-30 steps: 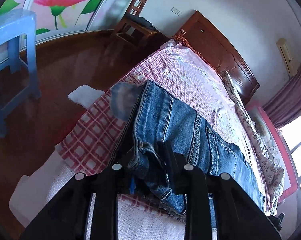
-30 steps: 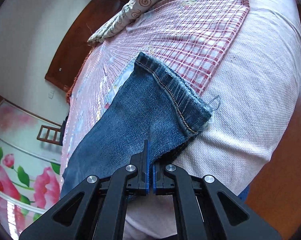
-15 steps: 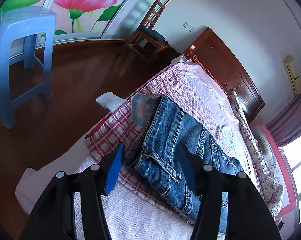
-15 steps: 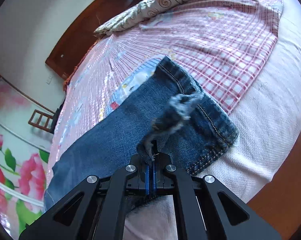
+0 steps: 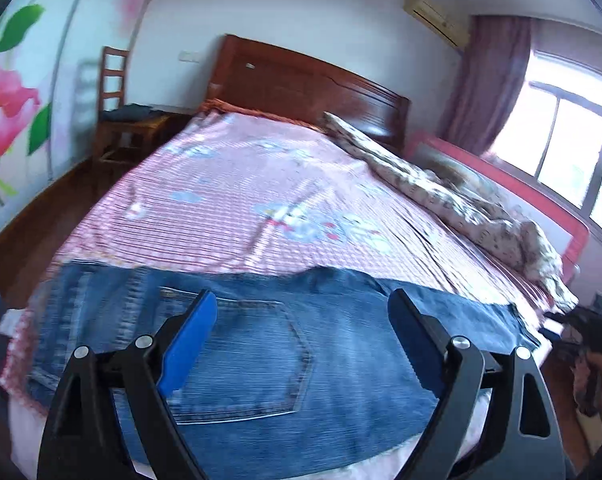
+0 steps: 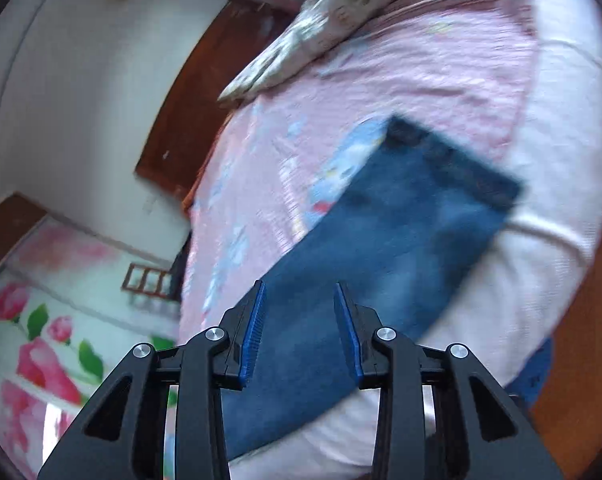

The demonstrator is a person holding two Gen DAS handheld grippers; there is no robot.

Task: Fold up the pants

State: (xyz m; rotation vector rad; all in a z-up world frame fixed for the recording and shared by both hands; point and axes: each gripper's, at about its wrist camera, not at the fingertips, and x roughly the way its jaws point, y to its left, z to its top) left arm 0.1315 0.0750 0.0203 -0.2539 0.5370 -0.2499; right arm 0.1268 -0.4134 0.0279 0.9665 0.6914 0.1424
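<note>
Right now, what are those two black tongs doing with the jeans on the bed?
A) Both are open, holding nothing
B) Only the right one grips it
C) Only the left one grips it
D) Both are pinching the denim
A: the left tongs and right tongs both gape open, with the jeans lying flat and ungripped between the blue pads.

Pink checked sheet point(image 5: 241, 200) on bed, floral quilt point(image 5: 441, 188) bunched beside wooden headboard point(image 5: 301, 84); chair point(image 5: 117, 120) near wall.
</note>
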